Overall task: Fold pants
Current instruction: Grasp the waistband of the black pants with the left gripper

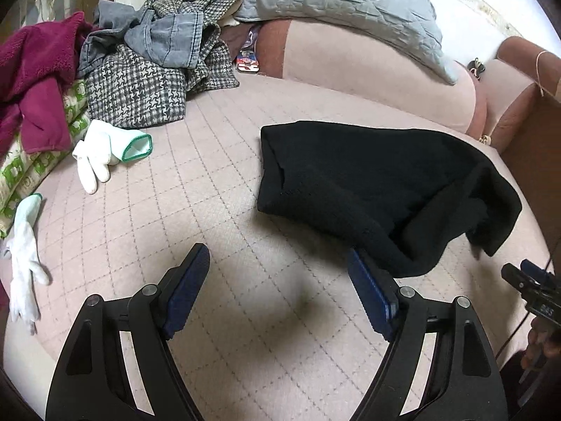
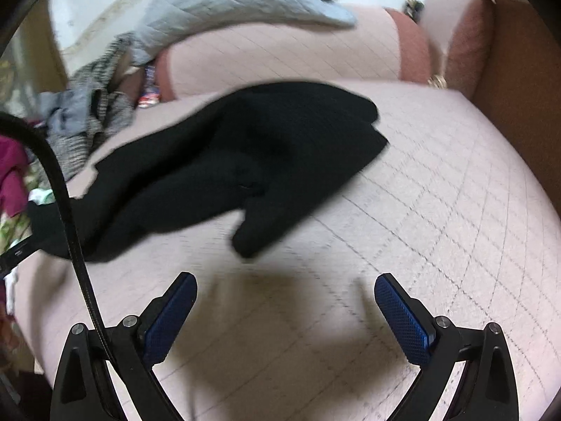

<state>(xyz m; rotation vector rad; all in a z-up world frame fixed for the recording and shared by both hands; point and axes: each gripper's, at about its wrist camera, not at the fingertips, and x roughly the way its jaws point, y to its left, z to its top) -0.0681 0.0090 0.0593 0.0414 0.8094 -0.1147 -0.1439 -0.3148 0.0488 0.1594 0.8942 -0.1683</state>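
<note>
Black pants (image 1: 368,182) lie folded in a loose heap on the pink quilted bed, right of centre in the left wrist view. My left gripper (image 1: 278,256) is open and empty, its right finger just touching the near edge of the pants. In the right wrist view, the pants (image 2: 224,161) lie ahead and to the left, blurred. My right gripper (image 2: 285,280) is open and empty, hovering over bare bedding just short of the pants. The right gripper also shows at the right edge of the left wrist view (image 1: 526,280).
A pile of clothes (image 1: 147,63) sits at the back left: houndstooth, grey denim, maroon fleece (image 1: 38,77). Two white gloves (image 1: 101,151) lie at the left. A grey quilted pillow (image 1: 343,3) rests on a pink bolster (image 1: 368,70). A brown wall (image 2: 526,105) stands at the right.
</note>
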